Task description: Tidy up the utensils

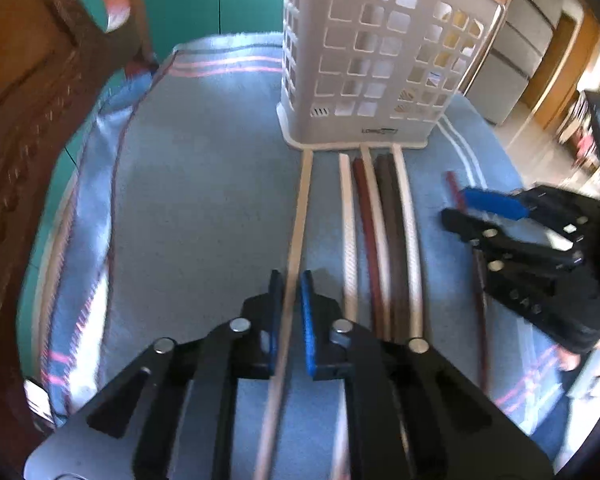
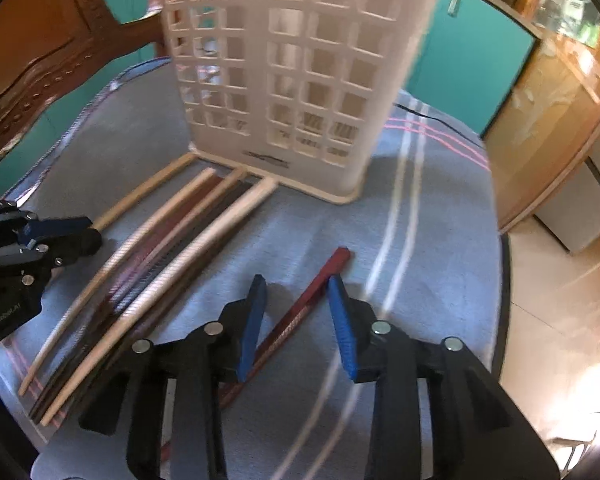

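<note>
My left gripper is shut on a pale wooden chopstick that lies on the blue-grey cloth, its far tip against the base of the white perforated utensil basket. Right of it, several more chopsticks, pale and dark brown, lie side by side with their tips at the basket. My right gripper is open and straddles a single red chopstick, which lies aslant on the cloth and runs under its left pad. The basket stands upright just beyond. The left gripper shows at the left edge.
A carved brown wooden piece of furniture borders the cloth on the left, with teal cabinet doors behind. The table's edge drops to a light floor on the right. A person's hand holds the right gripper.
</note>
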### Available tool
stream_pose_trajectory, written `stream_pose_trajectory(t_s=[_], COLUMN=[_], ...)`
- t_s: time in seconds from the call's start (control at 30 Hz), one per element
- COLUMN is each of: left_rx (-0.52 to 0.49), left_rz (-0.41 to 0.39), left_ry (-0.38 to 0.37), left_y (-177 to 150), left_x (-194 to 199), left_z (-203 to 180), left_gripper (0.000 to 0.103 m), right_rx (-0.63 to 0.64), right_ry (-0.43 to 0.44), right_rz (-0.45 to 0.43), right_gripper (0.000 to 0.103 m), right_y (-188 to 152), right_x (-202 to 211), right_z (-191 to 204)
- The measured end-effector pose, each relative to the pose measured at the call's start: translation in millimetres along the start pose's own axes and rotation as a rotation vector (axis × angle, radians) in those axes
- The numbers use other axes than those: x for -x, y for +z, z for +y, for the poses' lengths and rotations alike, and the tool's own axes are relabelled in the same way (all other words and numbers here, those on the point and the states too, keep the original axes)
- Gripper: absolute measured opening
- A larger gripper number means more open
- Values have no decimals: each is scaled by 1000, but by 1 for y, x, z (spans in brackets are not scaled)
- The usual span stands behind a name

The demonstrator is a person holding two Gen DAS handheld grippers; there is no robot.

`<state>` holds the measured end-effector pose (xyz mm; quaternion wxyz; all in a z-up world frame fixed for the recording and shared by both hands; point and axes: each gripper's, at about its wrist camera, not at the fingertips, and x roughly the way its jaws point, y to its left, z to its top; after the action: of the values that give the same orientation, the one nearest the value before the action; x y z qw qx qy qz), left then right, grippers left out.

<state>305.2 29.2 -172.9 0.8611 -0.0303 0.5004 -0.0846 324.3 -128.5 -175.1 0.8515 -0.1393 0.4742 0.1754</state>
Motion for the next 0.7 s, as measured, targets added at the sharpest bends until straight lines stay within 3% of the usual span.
stream_pose_trajectory(t_s=[0.13, 0.2, 0.3, 0.37, 0.57, 0.6, 0.67, 0.7], left_rx=[56, 68, 35, 5, -87, -91, -106, -108], left_rz=[23, 21, 30, 44, 94, 99, 102, 99], left_ry=[-57, -46, -11, 9, 73, 80, 85, 79], left_y=[-17, -20, -12, 0, 50, 54, 60, 60], left_x=[6, 8, 3, -3, -31, -33, -37, -38], left_z=[-4, -5, -11, -15, -24, -24, -27, -27], left_gripper=[8, 8, 9, 11, 13, 13, 12, 9], right_rx=[95, 123, 89, 69, -6, -17, -32, -35], right_ry=[159, 185, 147, 84, 24, 26, 83, 96], right_rz=[15, 25, 29, 32, 48, 52, 57, 57], right_gripper=[17, 16, 19, 42, 45, 43, 13, 12], right_y=[-4, -8, -8, -6, 2, 4, 8, 11], right_x=[5, 9, 10, 8, 5, 4, 3, 2], right_z=[11, 13, 1, -3, 0, 1, 1, 1])
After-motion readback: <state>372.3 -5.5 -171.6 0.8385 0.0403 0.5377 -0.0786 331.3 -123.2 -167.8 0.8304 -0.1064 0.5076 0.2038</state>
